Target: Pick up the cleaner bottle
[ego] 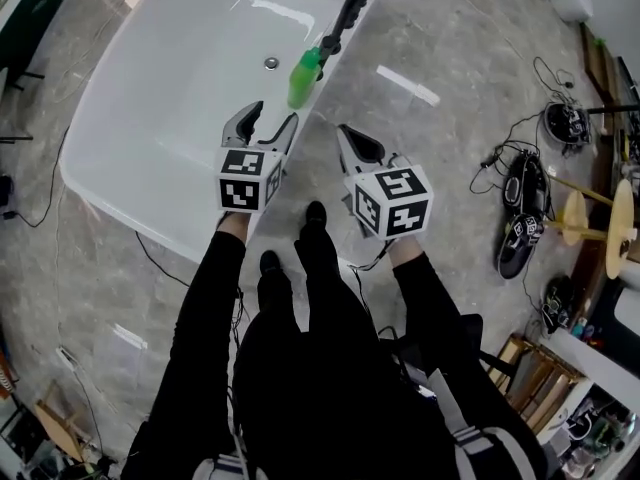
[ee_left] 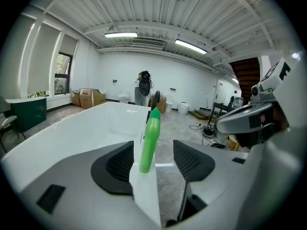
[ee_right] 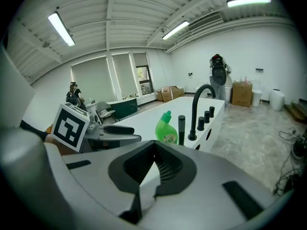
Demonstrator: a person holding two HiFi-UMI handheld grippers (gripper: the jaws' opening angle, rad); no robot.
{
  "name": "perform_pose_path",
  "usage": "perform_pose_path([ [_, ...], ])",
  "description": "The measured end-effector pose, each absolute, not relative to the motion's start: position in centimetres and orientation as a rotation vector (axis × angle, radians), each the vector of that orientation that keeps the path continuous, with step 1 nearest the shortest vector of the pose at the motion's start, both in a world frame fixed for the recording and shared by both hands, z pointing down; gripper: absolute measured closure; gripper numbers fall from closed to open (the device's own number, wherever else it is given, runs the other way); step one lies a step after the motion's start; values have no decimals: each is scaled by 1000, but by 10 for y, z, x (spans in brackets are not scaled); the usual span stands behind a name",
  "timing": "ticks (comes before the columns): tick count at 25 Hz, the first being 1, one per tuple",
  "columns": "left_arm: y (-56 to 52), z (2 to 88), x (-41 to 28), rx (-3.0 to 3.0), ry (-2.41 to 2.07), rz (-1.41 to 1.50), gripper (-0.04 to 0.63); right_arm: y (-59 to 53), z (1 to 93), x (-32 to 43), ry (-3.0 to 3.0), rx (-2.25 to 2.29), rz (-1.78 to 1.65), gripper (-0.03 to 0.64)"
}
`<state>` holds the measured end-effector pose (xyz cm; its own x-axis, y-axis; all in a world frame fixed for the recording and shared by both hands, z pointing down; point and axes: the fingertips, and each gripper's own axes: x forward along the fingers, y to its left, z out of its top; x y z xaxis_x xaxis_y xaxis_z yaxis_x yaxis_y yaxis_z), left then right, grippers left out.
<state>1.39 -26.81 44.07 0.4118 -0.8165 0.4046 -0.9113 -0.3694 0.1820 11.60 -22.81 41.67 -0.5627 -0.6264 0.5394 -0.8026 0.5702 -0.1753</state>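
Green cleaner bottle (ego: 303,78) stands just ahead of the left gripper (ego: 273,116), whose fingers gape wide apart. The right gripper (ego: 346,133) has its fingers closed together, empty.

**Bottle on the tub rim, straight ahead of the left hand-held gripper**

The cleaner bottle (ego: 305,76) stands on the rim of the bathtub (ego: 170,98), at 12 o'clock from the left hand-held gripper (ego: 272,118) and apart from it. The faucet (ego: 350,8) sits on the same rim behind the bottle, toward 1 o'clock. The right hand-held gripper (ego: 350,138) is at 3 o'clock of the left one, over the floor (ego: 440,58). Cables (ego: 510,148) lie on the floor farther out at 3 o'clock.
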Motion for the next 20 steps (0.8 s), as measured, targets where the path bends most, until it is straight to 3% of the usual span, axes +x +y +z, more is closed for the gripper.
perform_pose_path([
  [20,-336,535,45,2213,-1471,474,319,-291,482,131,-2347,1045,649,615],
])
